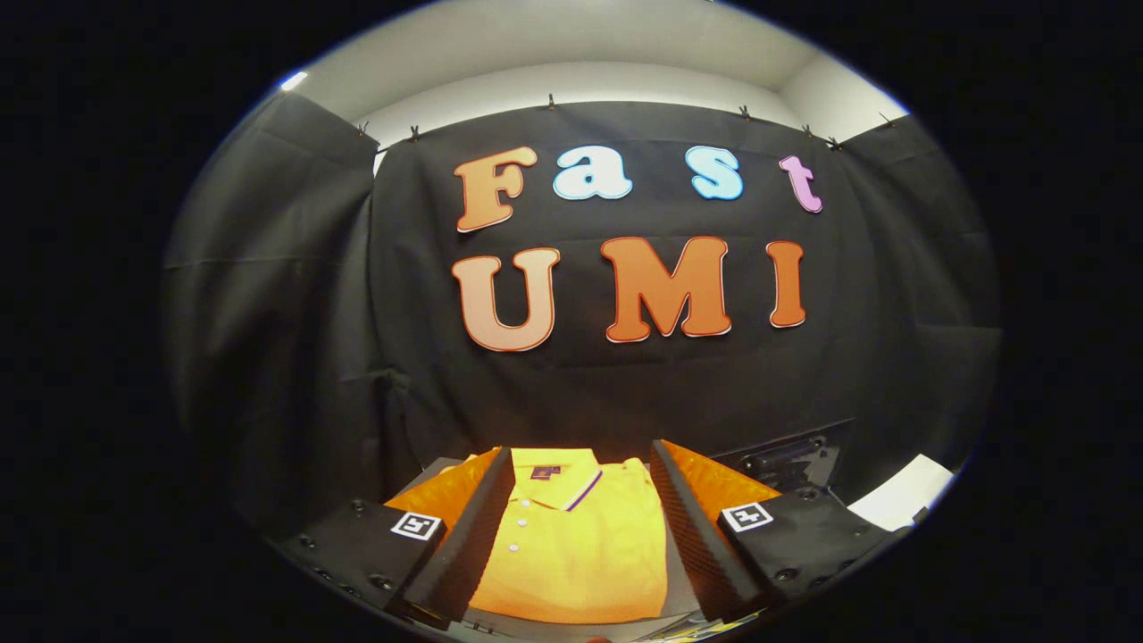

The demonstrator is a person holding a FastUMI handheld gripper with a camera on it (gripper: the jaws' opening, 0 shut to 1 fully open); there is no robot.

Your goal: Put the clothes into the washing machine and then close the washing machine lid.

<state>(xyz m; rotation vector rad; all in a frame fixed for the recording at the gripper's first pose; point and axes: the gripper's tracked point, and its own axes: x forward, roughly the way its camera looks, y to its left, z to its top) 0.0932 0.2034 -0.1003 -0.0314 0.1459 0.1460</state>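
Observation:
A folded yellow polo shirt (576,545) with white buttons and a dark collar label lies flat on a surface below my gripper (580,464). It shows in the gap between the two orange fingers with black ribbed pads (482,527). The fingers stand wide apart, one to each side of the shirt, and I cannot tell whether they touch it. Beyond the right finger a dark hinged part (790,455) of a machine or lid shows against the black cloth.
The black cloth wall (607,393) hangs close behind the shirt. A white surface (902,502) shows to the right of the right finger. The ceiling above is pale.

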